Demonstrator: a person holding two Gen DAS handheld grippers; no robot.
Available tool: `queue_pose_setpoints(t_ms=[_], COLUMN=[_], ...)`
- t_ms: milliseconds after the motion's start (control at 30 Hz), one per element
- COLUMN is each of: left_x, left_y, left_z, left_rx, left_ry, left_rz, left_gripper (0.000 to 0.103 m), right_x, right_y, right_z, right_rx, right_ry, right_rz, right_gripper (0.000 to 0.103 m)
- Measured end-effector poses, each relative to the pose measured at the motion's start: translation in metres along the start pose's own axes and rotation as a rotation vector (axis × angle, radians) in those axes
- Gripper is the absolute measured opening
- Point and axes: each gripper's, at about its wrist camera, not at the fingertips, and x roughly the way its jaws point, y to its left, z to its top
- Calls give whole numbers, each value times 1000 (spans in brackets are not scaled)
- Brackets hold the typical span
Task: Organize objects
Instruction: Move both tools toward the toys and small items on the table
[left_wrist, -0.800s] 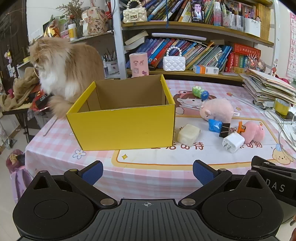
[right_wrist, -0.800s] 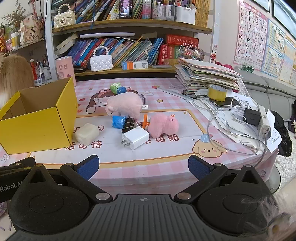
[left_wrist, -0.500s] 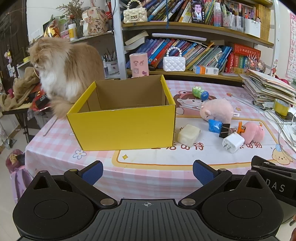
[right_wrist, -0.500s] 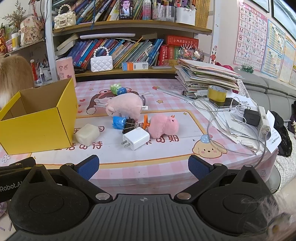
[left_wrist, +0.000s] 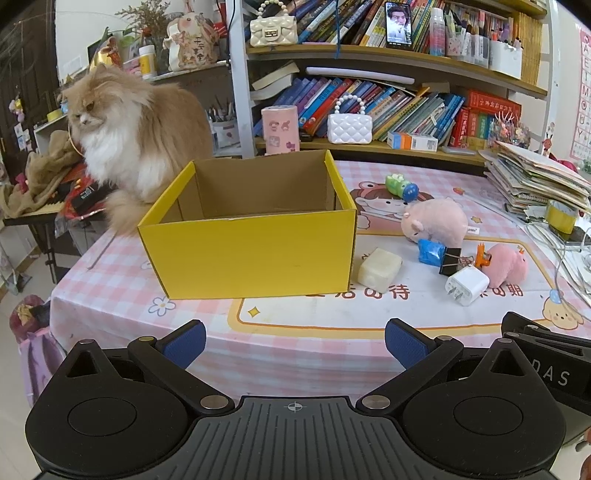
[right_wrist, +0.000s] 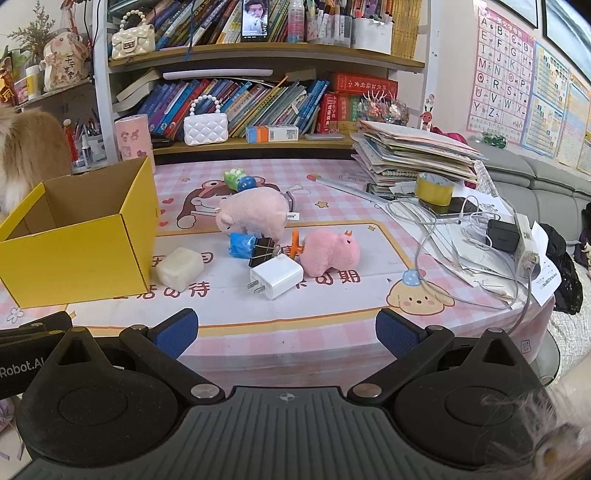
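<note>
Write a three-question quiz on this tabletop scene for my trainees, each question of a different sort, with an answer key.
1. True or false: the yellow box already holds a toy.
2. Which lies nearest the box: A the white charger, B the pale soap-like block, C the green toy?
3. Name the state of the left gripper and right gripper.

Key: 1 false, what shows of its inside is empty; 2 B; 3 both open, holding nothing.

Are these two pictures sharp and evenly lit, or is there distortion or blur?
Left wrist view: sharp, soft even light, the bookshelf bows from fisheye, corners dark. Right wrist view: equally sharp, the wall posters lean at the edge, and a blurred wisp sits bottom right.
</note>
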Motion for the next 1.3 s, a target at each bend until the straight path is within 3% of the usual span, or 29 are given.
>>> queue_pose_setpoints(t_ms=[533, 1033, 1300], left_x=[11, 42, 72], left_y=[-2, -30, -45], left_z=[-1, 12, 20], left_rx=[-5, -42, -136], left_ry=[52, 108, 161], left_rz=[-47, -52, -111], left_gripper=[103, 103, 103], right_x=[2, 45, 79], right_y=[0, -24, -44], right_z=[1, 21, 39], right_rx=[-2, -21, -42], right_ry=[32, 71, 83], right_rz=[-26, 2, 40], right_gripper=[103, 103, 103])
